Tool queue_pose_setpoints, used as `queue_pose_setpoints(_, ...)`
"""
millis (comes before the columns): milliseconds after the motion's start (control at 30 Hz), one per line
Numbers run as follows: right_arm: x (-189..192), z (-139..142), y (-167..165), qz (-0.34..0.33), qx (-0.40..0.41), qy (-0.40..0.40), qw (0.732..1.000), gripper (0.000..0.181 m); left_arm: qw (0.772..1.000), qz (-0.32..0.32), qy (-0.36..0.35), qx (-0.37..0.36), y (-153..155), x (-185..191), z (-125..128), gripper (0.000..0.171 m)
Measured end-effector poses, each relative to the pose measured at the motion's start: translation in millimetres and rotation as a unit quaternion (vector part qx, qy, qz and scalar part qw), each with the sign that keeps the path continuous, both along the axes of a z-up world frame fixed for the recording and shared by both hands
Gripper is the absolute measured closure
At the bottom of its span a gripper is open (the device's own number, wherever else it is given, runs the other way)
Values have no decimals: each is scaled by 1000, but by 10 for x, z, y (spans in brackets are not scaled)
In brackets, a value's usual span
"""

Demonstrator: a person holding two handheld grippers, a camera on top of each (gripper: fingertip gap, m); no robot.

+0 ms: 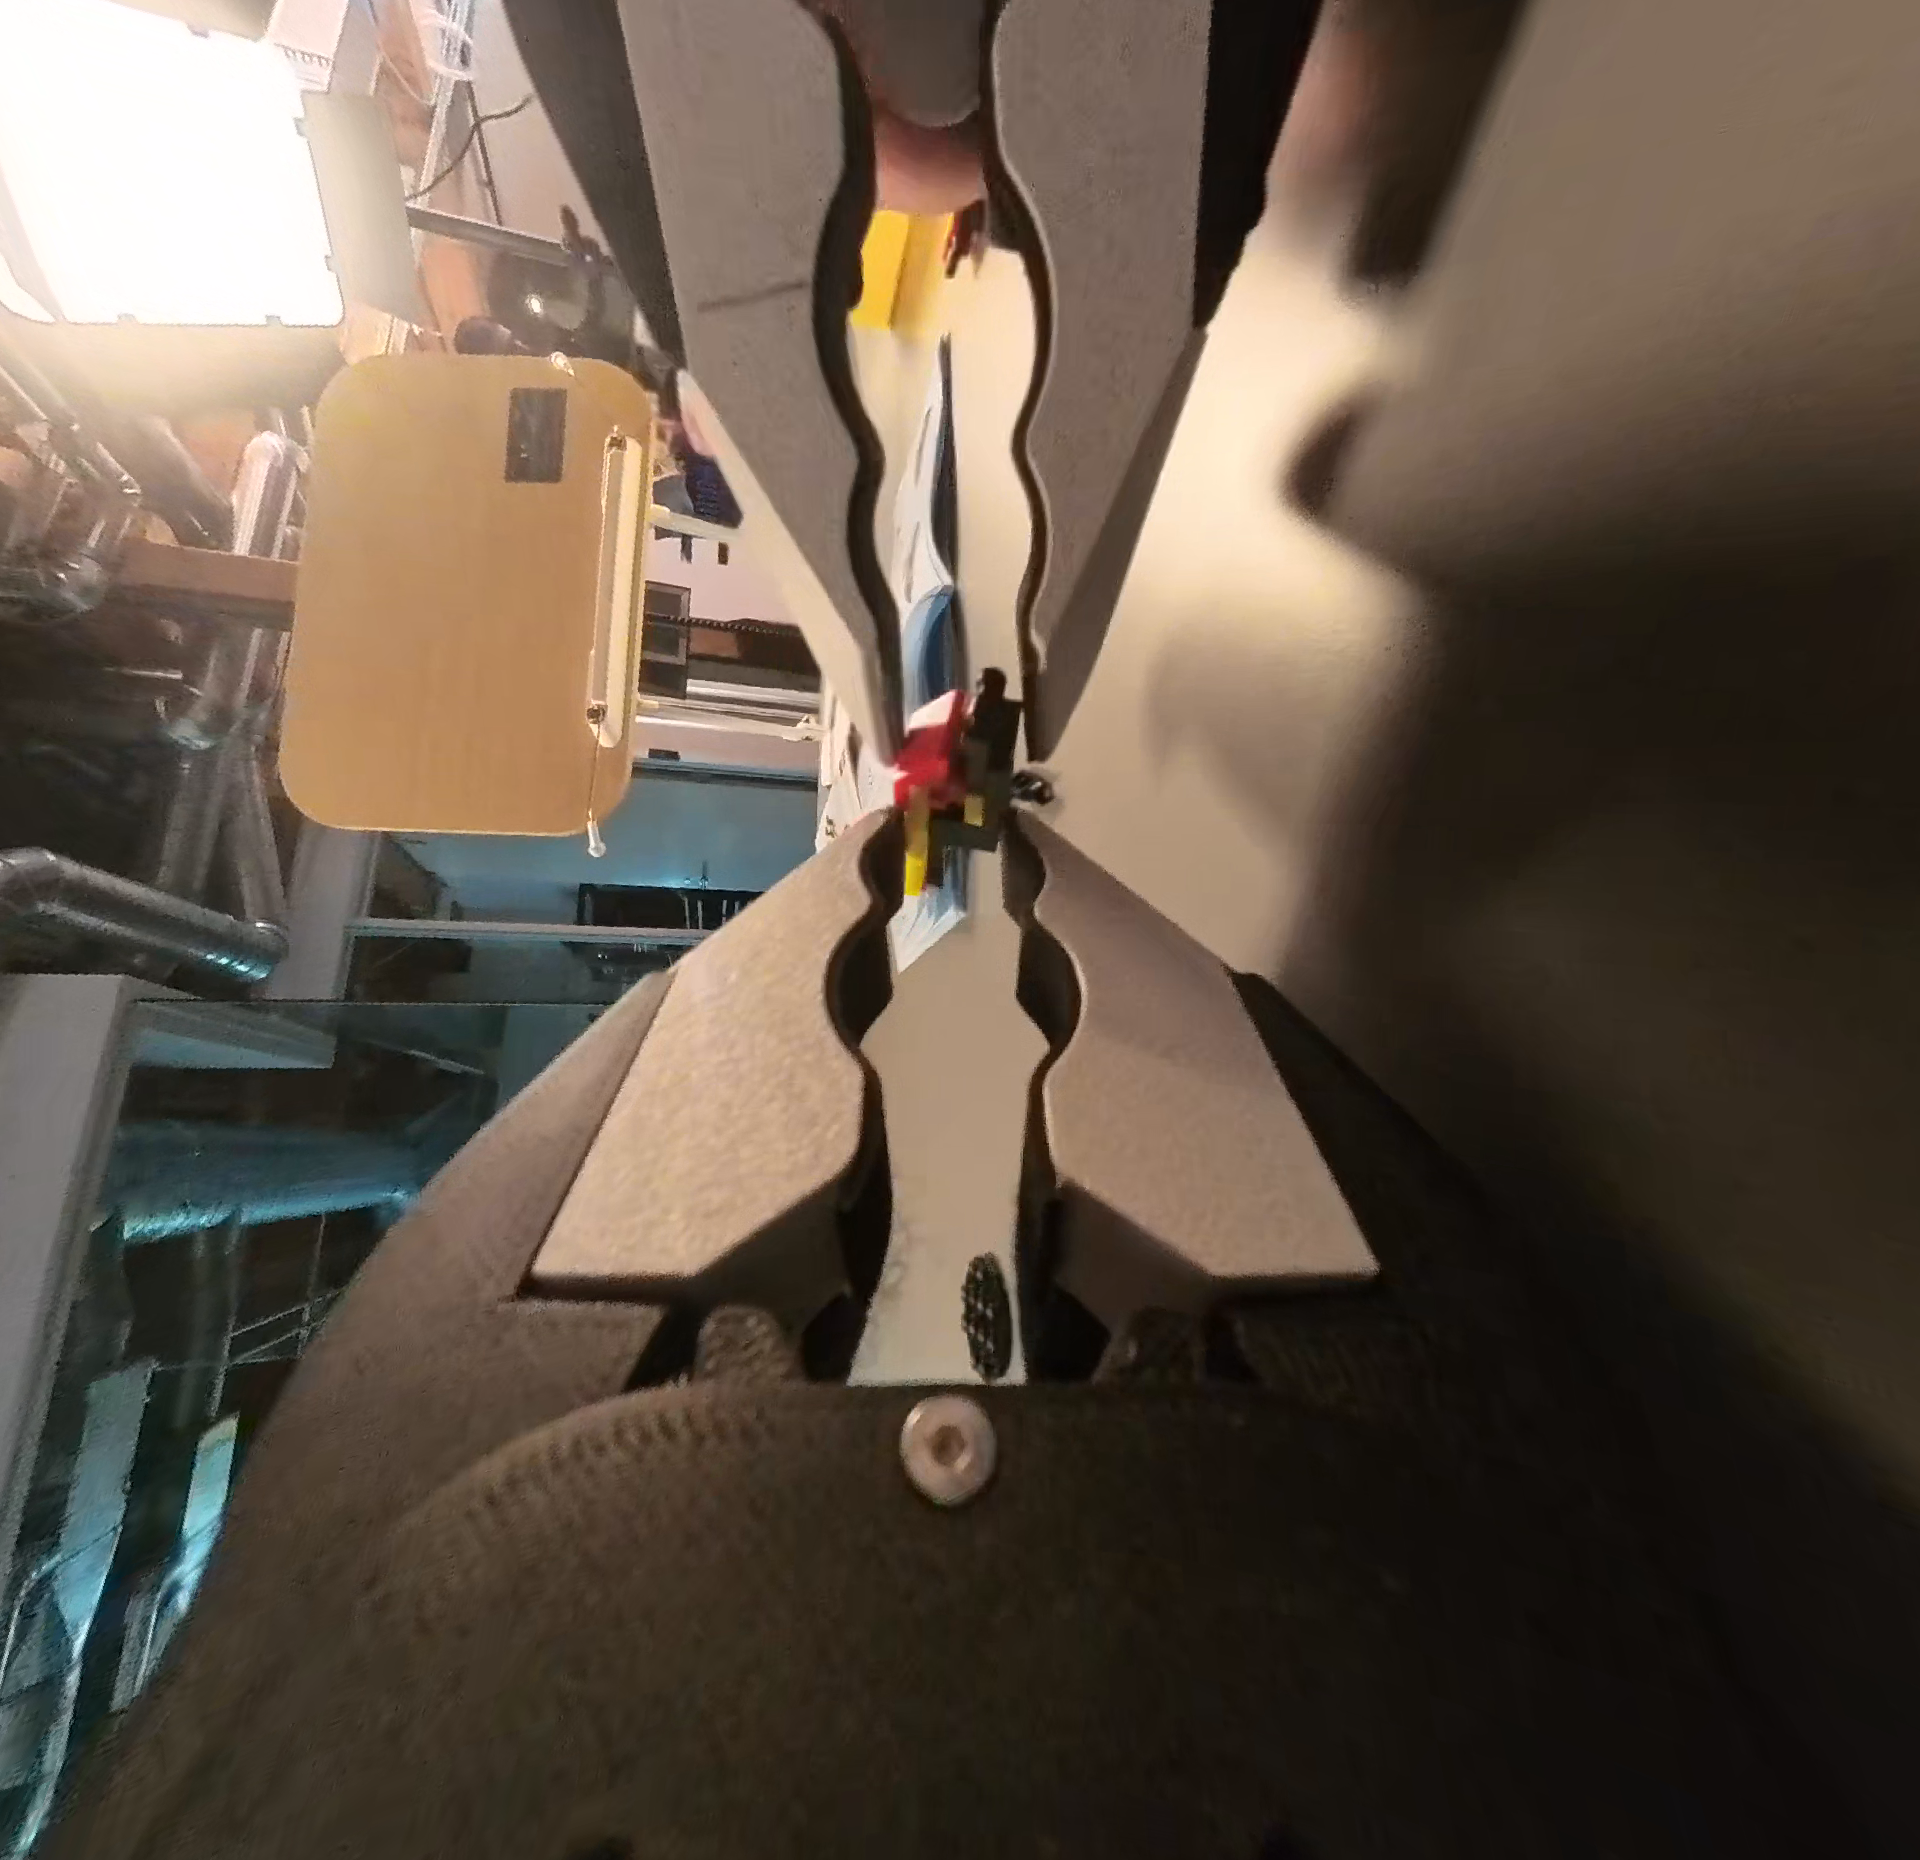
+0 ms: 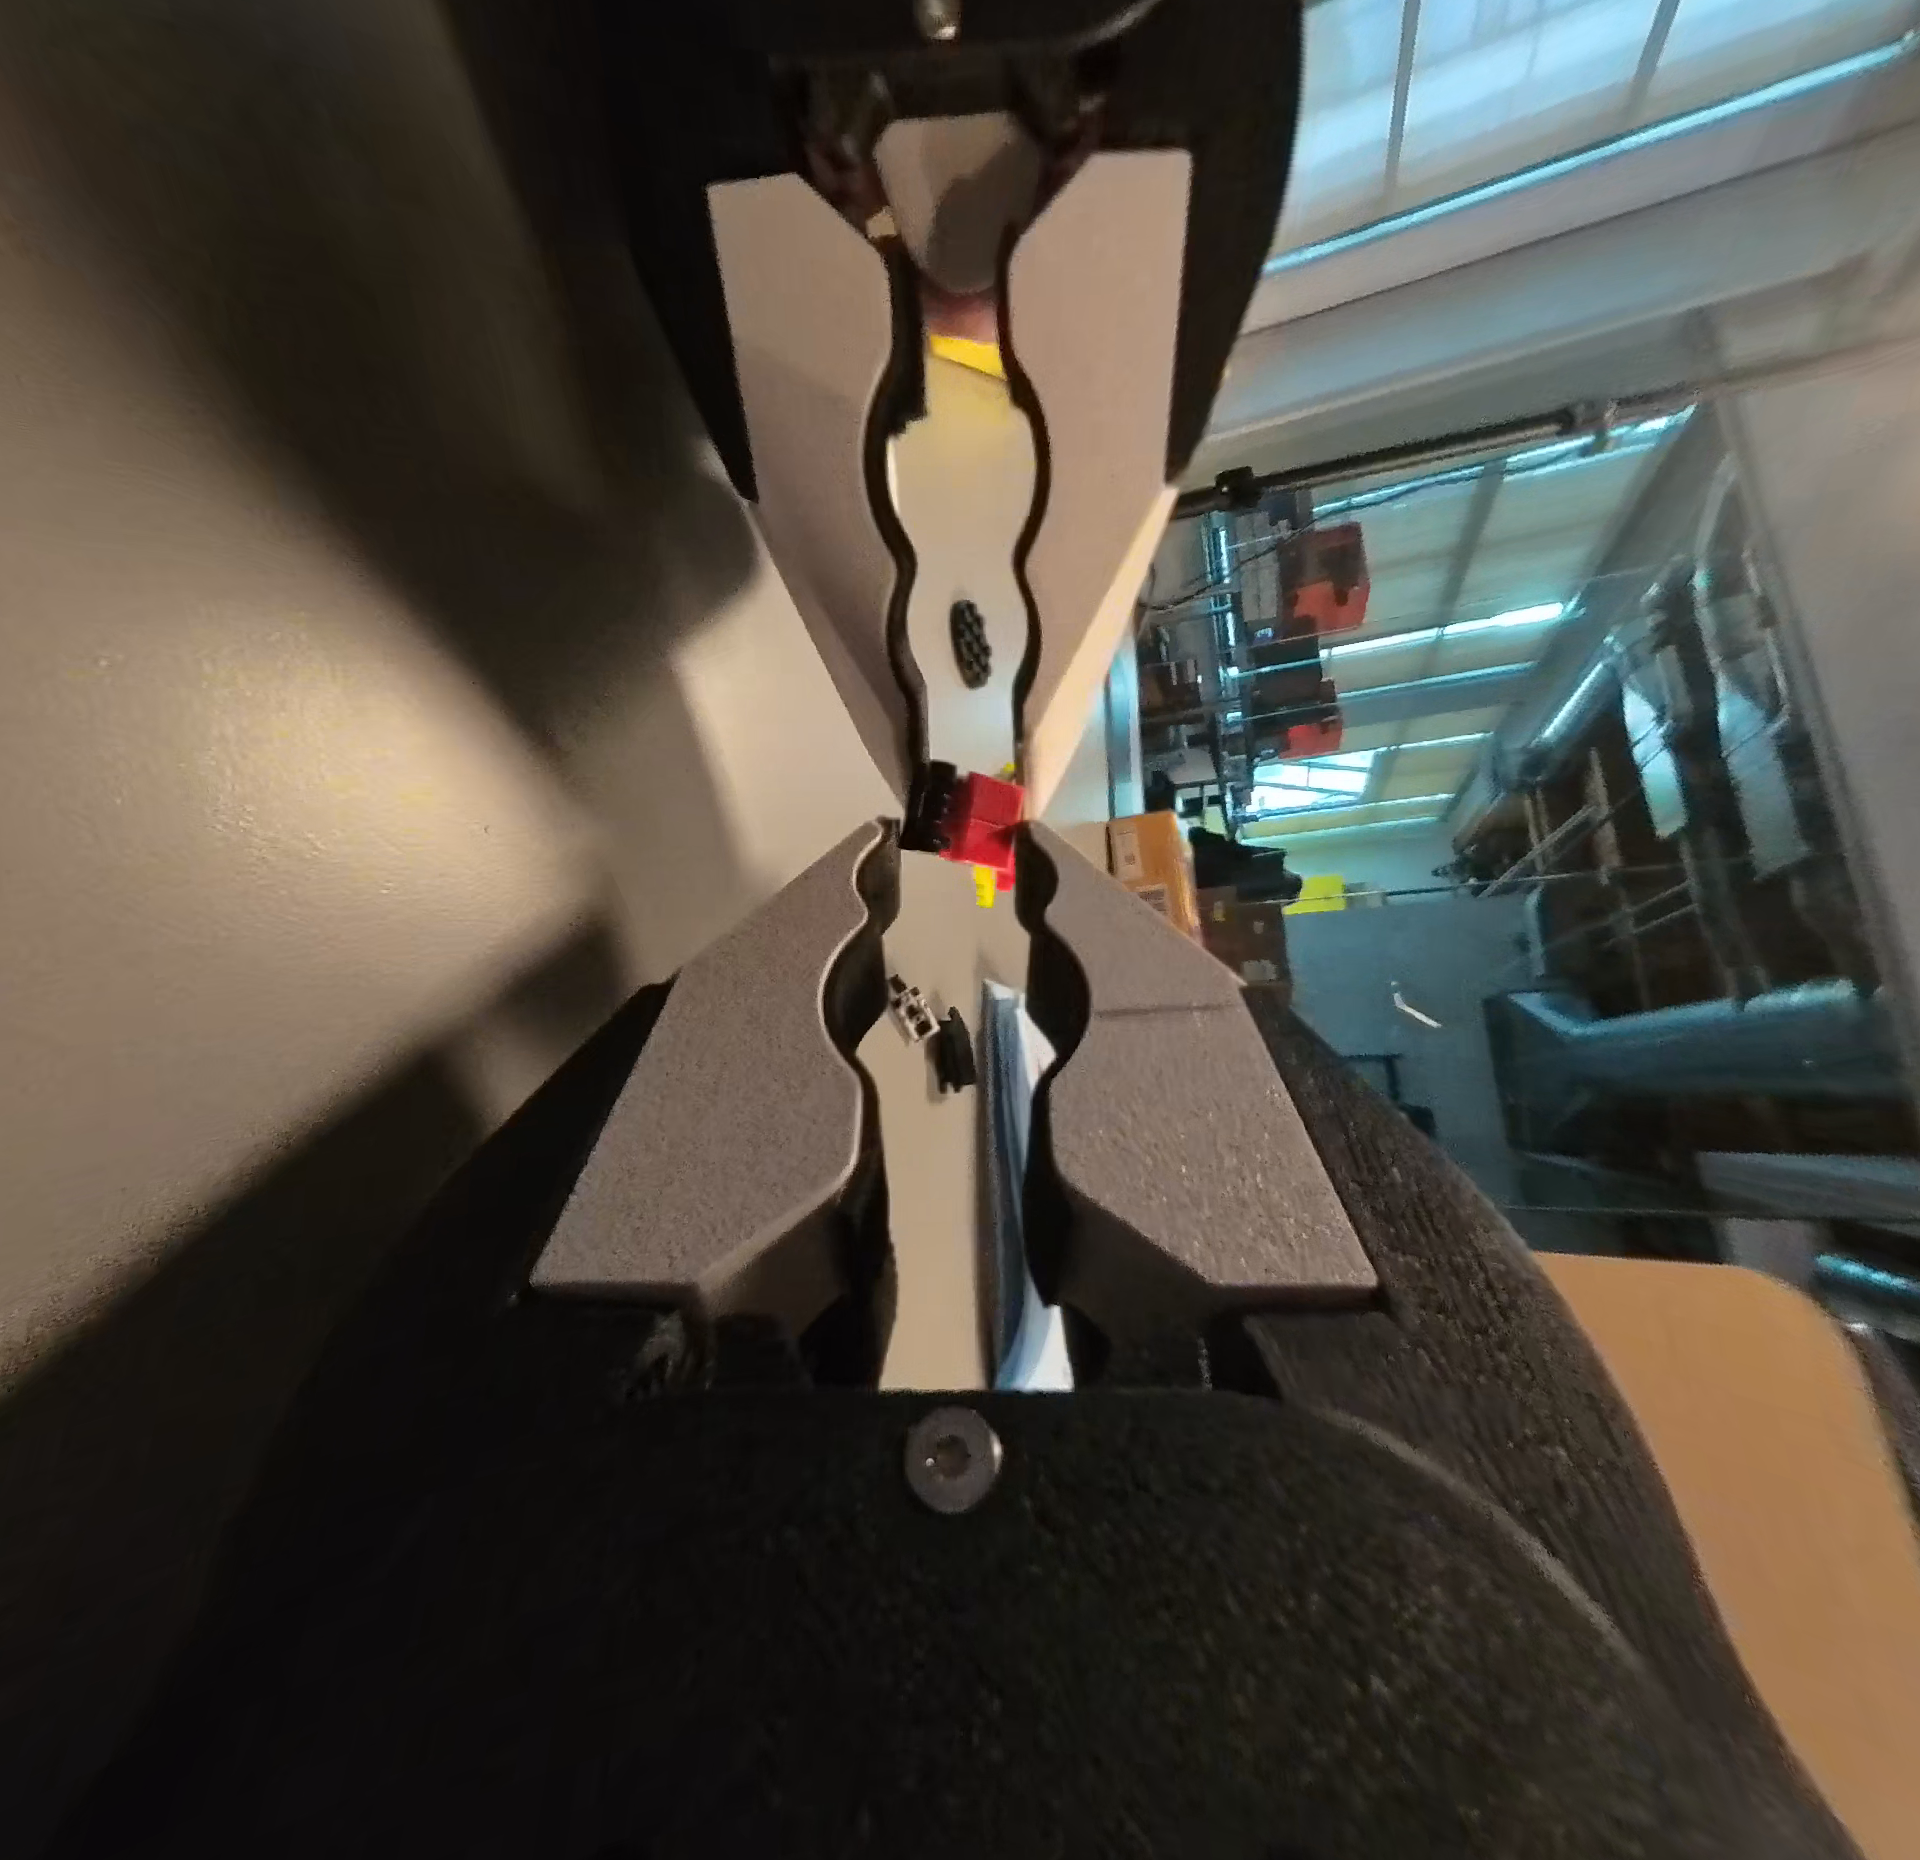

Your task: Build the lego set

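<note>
A small lego assembly (image 1: 951, 771) of red, black and yellow pieces hangs above the white table (image 1: 1195, 563), between my two grippers, which meet tip to tip. My left gripper (image 1: 954, 828) is closed on its yellow and dark grey end. My right gripper (image 1: 961, 745) comes in from the opposite side. In the right wrist view, my right gripper (image 2: 954, 839) pinches the red and black part of the assembly (image 2: 977, 821), with the left gripper (image 2: 971, 776) facing it. The fingers hide how the pieces join.
A blue and white instruction booklet (image 1: 930, 563) lies on the table under the grippers. A black round piece (image 2: 968, 641), a small grey piece (image 2: 912, 1010) and a black piece (image 2: 954, 1054) lie loose nearby. A yellow box (image 1: 881, 272) stands farther off. A tan board (image 1: 457, 595) is beyond the table edge.
</note>
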State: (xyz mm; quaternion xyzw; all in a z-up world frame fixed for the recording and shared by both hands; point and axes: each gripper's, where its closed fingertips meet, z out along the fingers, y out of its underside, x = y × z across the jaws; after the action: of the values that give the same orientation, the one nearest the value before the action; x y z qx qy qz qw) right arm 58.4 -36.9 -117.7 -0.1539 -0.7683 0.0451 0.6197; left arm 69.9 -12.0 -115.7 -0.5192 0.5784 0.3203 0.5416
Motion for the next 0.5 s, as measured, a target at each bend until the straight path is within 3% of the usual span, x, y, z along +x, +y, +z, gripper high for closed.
queue_pose_setpoints(133, -4, 25, 2, -7, 25, 11, 1000, 163, 999, -2, -42, -22, -3, -16, 1, 153)
queue_pose_setpoints(267, 2, 30, -25, 2, 24, 12, 1000, 163, 991, 10, -117, -71, 13, -93, 7, 130)
queue_pose_setpoints(500, 10, 1, -79, 17, 42, 7, 999, 163, 995, 9, -78, -64, -15, -241, -96, 147)
